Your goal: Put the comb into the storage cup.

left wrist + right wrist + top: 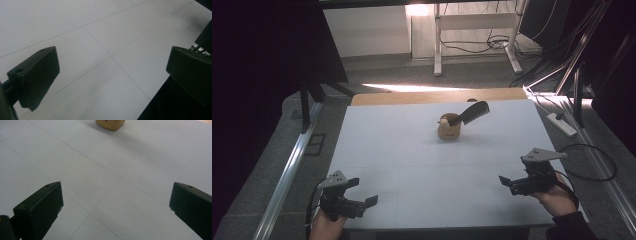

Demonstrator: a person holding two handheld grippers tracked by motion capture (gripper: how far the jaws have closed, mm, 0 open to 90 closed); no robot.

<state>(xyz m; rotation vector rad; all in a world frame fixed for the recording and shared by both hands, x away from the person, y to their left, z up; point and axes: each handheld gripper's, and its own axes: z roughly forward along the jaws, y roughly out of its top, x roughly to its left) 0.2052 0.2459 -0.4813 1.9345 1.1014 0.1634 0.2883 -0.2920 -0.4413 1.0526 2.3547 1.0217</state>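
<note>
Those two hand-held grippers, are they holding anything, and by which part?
Nothing is held. The left hand-held gripper and the right hand-held gripper both stand open over the white table, apart from the tan cup.

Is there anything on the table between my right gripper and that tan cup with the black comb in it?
Nothing visible. The right gripper hangs open near the table's front right edge, and bare white surface runs from it to the tan cup, which holds the black comb. The right gripper view shows the same open stretch.

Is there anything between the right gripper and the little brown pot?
No. The high view shows bare white table between the right gripper and the pot.
</note>
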